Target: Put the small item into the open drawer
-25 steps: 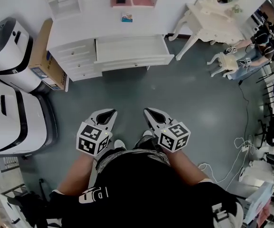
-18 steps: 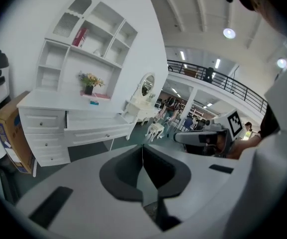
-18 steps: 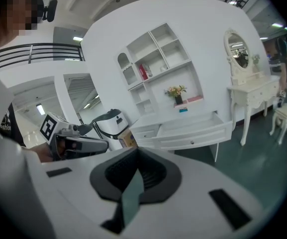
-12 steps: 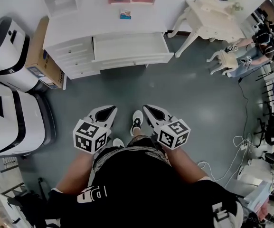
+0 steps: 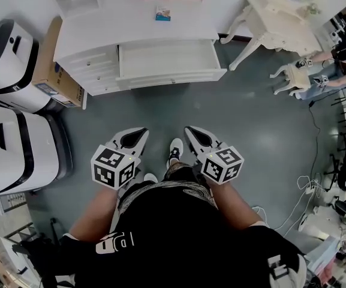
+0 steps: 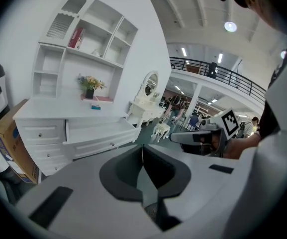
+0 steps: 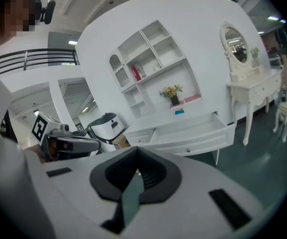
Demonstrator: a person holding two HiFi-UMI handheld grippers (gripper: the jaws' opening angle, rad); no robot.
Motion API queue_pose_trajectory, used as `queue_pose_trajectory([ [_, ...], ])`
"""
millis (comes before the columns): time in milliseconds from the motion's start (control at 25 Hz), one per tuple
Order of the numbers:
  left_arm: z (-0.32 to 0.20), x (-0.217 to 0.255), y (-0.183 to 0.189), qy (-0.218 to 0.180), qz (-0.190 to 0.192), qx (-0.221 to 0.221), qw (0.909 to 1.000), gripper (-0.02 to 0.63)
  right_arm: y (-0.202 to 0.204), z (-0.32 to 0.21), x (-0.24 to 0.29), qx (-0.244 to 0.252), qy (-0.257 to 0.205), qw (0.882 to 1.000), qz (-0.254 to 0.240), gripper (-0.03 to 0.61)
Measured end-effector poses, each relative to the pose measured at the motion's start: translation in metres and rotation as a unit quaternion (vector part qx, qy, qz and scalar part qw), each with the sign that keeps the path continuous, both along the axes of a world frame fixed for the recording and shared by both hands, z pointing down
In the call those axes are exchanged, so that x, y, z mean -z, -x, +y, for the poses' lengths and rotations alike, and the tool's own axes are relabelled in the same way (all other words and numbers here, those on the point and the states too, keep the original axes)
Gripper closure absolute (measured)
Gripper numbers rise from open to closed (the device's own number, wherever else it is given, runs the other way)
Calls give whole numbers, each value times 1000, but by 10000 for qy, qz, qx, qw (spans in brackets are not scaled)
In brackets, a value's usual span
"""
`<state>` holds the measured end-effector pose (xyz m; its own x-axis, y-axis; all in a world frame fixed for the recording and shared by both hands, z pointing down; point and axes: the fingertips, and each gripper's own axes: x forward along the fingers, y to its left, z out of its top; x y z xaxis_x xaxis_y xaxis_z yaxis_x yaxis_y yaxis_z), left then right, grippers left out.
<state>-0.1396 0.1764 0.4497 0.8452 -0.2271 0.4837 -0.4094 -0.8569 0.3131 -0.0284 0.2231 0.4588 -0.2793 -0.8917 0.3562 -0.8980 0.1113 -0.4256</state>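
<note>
Two clenched, empty tools: left gripper (image 5: 141, 133) and right gripper (image 5: 189, 131), side by side over the grey-green floor (image 5: 256, 131). Small item (image 5: 162, 12) lies on the white cabinet (image 5: 101, 32) top, behind the open drawer (image 5: 167, 57). Cardboard box (image 5: 48, 65) and white machines (image 5: 11, 149) at left. Dressing table (image 5: 280, 23) and stool (image 5: 294, 77) at right.

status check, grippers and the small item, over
Both shut, empty: left gripper, right gripper. Small box sits on the desk top behind the open drawer, untouched. Only bare floor between grippers and drawer.
</note>
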Motion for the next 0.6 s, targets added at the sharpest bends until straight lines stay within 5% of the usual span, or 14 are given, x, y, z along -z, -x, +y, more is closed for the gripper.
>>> queue_pose_trajectory([
  [600,-93,-2,-90,-214,-205,200,9994,598,-99,-85,-3,117,-41,9999,4,569],
])
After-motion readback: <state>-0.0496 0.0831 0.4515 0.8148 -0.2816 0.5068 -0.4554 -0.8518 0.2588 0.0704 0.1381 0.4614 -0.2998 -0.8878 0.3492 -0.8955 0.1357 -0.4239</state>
